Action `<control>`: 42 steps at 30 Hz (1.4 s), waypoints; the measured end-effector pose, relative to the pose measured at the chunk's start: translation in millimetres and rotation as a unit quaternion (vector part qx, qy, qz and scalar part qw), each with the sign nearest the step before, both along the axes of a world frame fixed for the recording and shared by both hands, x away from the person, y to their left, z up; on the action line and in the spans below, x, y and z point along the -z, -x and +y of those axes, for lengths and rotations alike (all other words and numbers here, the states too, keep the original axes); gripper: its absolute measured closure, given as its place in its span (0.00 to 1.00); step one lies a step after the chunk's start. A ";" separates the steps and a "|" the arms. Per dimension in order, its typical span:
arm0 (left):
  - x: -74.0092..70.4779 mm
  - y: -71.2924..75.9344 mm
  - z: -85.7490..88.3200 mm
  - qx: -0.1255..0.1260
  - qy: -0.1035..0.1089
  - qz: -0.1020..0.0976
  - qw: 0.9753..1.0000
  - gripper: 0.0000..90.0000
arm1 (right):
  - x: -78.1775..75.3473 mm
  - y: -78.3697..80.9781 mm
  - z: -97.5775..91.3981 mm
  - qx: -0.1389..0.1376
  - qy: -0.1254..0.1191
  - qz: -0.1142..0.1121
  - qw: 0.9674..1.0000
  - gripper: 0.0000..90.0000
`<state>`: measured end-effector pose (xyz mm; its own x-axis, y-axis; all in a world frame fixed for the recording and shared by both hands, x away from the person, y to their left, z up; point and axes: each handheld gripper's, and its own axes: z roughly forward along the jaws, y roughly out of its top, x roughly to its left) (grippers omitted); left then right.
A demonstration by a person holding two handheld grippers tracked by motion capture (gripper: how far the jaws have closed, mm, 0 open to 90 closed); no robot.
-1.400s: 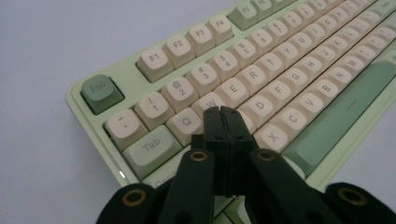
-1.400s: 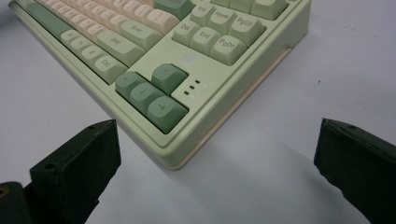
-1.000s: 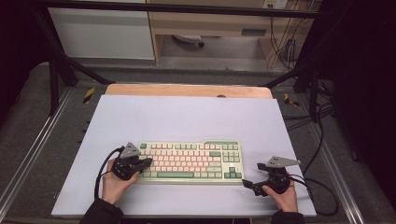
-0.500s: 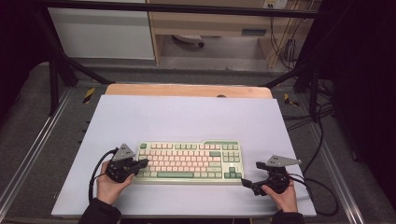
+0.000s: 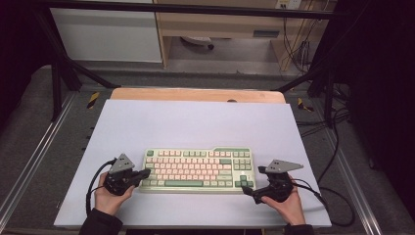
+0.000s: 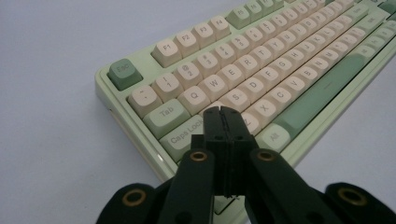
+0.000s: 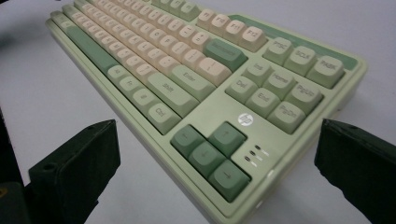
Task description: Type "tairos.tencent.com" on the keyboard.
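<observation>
Keyboard flanked by two tongs at the near edge of the surface.

High view: the green and cream keyboard lies flat on the pale surface; the left tongs touch its left end, the right tongs sit at its near right corner, each hand low and angled inward.
Left gripper view: the left tongs are clenched on nothing, tips over Caps Lock.
Right gripper view: the right tongs are released, straddling the arrow keys. A clean grip likely means closing squarely on the case edge, not the keys.
</observation>
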<state>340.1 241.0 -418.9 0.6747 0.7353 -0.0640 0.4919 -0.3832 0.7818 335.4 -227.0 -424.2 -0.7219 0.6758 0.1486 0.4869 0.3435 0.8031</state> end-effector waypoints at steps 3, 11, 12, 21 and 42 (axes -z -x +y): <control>0.4 -0.4 0.4 0.000 0.000 0.001 1.000 1.00 | -2.8 -1.5 10.9 -0.009 0.007 0.003 1.000 0.05; 1.2 -1.6 2.9 -0.002 0.007 0.003 1.000 1.00 | -7.5 -3.8 34.4 -0.023 -0.005 0.003 1.000 0.27; 1.4 -1.6 2.9 -0.001 0.007 0.004 1.000 1.00 | -7.7 -4.0 37.0 -0.024 -0.006 0.003 1.000 0.30; 1.8 -2.2 3.8 -0.003 0.009 0.004 1.000 1.00 | -12.8 -13.4 65.8 -0.038 -0.010 0.005 0.999 0.51; 3.3 -2.5 3.6 -0.001 0.010 0.006 1.000 1.00 | -9.8 -36.3 123.1 -0.056 -0.006 0.025 0.998 0.82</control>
